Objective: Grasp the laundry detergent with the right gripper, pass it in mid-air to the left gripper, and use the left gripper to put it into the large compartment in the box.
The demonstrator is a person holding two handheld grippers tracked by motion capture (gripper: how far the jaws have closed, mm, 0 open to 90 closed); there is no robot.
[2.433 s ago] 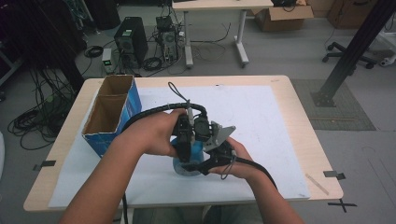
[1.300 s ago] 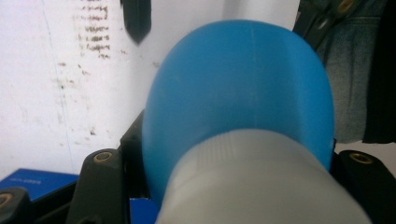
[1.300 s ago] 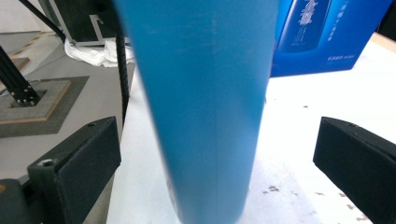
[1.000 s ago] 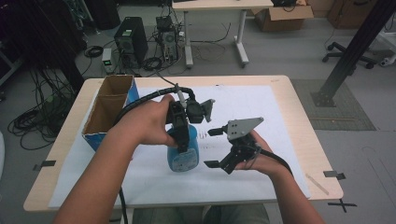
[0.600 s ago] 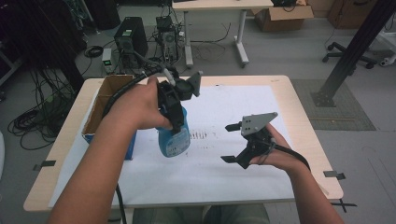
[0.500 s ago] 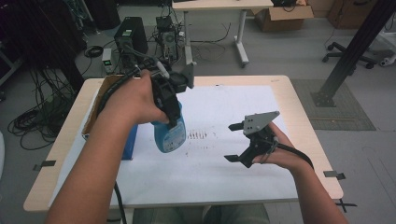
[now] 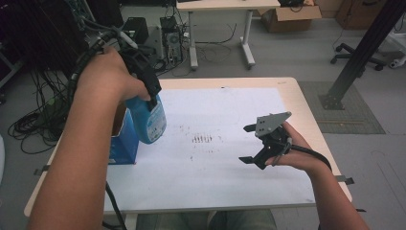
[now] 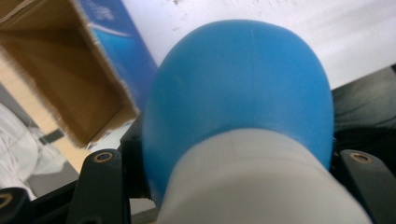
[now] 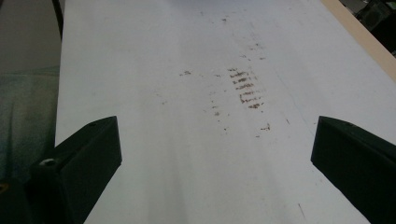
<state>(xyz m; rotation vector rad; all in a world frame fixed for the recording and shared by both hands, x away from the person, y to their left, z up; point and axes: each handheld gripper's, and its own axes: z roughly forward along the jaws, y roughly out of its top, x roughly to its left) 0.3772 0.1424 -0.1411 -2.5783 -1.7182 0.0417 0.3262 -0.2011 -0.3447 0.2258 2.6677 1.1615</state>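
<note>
A: Above the table's [image 7: 306, 103] left edge, the left claw [image 7: 152, 94] is clamped on the blue bottle [image 7: 149, 120], lifted clear beside the cardboard box [image 7: 125, 143]. Which step is this?

B: Carrying, probably toward the box. The right claw [image 7: 250, 143] hangs wide and empty over the white sheet [image 7: 230, 158]. Next: lower the bottle upright between the 2 nearest walls, then release.

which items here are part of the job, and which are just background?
In the job:
- blue bottle, held up off the table in the left gripper
- open cardboard box beside it
- right gripper, open and empty

Lying about:
- white sheet with brown smudges
- far desk, computer tower, floor cables, office chair
</note>
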